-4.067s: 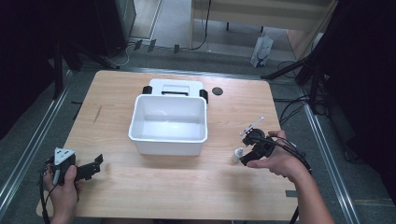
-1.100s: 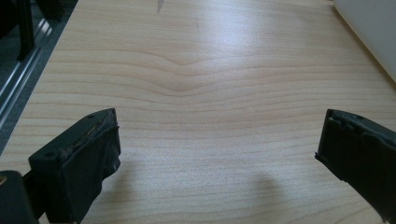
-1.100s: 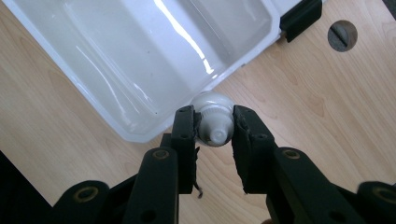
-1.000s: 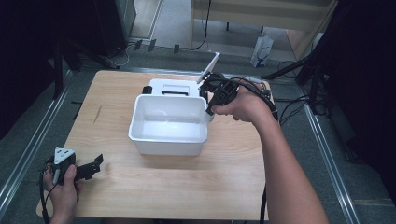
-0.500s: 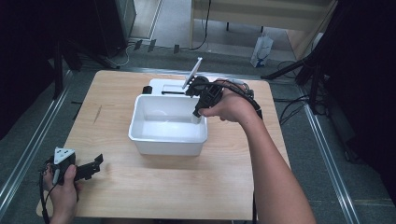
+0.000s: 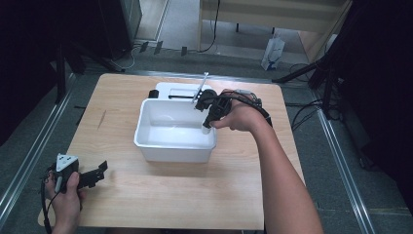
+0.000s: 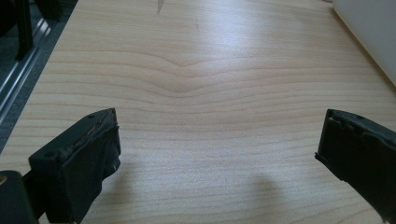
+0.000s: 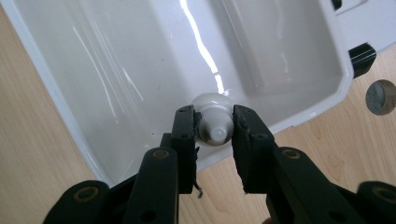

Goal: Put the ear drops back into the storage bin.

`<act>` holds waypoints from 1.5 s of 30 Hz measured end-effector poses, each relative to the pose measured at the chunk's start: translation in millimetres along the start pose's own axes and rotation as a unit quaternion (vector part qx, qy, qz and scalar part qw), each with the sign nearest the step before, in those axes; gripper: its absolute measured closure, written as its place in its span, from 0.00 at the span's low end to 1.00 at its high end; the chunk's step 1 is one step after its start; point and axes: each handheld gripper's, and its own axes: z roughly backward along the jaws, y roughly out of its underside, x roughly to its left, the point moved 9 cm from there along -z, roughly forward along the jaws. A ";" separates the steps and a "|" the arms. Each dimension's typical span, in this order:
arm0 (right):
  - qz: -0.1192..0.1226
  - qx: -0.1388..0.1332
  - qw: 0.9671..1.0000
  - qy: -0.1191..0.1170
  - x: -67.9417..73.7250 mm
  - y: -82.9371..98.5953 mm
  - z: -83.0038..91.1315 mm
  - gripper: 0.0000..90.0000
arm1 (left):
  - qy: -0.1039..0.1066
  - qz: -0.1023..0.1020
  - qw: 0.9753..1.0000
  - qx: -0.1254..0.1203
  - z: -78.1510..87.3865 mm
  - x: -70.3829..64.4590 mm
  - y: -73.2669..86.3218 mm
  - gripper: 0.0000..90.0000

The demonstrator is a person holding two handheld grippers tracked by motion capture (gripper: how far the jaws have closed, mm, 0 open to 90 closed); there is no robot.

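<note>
Bare wood is left open ahead of the left gripper, toward 12 o'clock on the table. Passage toward 2 o'clock is blocked by the white tub. Behind the tub, at 12 o'clock, room is taken by a white lid.

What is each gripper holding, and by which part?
The right gripper clamps a white tube near its capped end, over the white tub. The left gripper is open, holding nothing.
</note>
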 end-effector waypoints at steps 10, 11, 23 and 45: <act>0.055 0.013 0.998 0.000 3.9 9.7 -17.4 0.80 | 0.000 0.002 1.000 -0.001 -0.2 0.2 -0.2 0.00; 0.061 0.012 0.998 -0.005 5.3 10.2 -20.7 0.80 | 0.000 0.002 1.000 -0.001 -0.1 0.2 -0.2 0.00; 0.103 0.048 0.994 0.003 12.8 14.0 -51.8 0.80 | 0.001 0.002 1.000 0.000 0.2 0.2 0.1 0.00; 0.073 0.087 0.994 0.007 8.8 13.5 -74.1 0.80 | 0.003 -0.001 1.000 0.002 -0.2 0.0 0.3 0.00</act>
